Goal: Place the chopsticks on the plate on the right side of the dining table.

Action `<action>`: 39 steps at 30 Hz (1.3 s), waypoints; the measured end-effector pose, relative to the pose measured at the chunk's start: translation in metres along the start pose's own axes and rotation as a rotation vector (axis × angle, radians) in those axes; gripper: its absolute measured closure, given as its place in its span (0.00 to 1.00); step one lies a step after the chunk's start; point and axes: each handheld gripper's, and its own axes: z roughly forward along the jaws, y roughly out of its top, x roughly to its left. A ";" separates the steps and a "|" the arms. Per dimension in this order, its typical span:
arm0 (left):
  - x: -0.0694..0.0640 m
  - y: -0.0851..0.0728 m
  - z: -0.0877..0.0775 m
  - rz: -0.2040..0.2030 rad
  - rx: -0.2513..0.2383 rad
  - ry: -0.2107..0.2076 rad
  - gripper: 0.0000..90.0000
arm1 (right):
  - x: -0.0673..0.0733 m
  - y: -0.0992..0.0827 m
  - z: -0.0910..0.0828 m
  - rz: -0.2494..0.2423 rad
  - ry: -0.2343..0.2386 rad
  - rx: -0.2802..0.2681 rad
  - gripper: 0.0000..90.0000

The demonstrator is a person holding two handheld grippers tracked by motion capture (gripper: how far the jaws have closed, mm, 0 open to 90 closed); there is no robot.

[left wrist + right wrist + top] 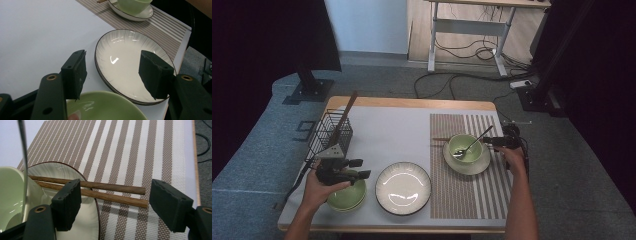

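My left gripper (361, 168) hovers open just above a pale green bowl (347, 196) at the table's front left; a fingertip touches that bowl's rim (105, 107). In the left gripper view the open gripper (113, 67) frames a white plate (130, 60). My right gripper (490, 142) is open at the right rim of a white saucer (484, 162) that carries a green bowl (466, 148) with a metal spoon (474, 142) in it. Two wooden chopsticks (100, 191) lie across the saucer rim (82, 220) and the striped placemat, beyond the open right gripper (117, 200).
A black wire basket (330, 132) with a long wooden utensil stands at the table's left. The white plate (403, 188) sits front centre, beside the brown-and-white striped placemat (467, 195). The table's right edge runs close to my right hand.
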 end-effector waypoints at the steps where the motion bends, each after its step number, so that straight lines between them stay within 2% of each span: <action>1: 0.000 0.000 0.000 0.000 -0.001 -0.001 0.44 | 0.000 0.000 -0.002 0.003 -0.003 -0.003 0.29; 16: 0.000 0.002 -0.002 0.000 -0.011 -0.013 0.44 | 0.009 -0.007 -0.029 -0.039 -0.026 -0.035 0.28; 24: 0.001 0.002 -0.003 0.000 -0.015 -0.015 0.44 | 0.021 -0.013 -0.040 -0.081 -0.007 -0.054 0.28; 34: 0.000 0.002 -0.004 0.002 -0.019 -0.019 0.43 | 0.031 -0.027 -0.051 -0.097 0.005 -0.079 0.28; 39: -0.001 0.002 -0.006 0.005 -0.020 -0.020 0.43 | 0.037 -0.034 -0.058 -0.101 0.027 -0.100 0.28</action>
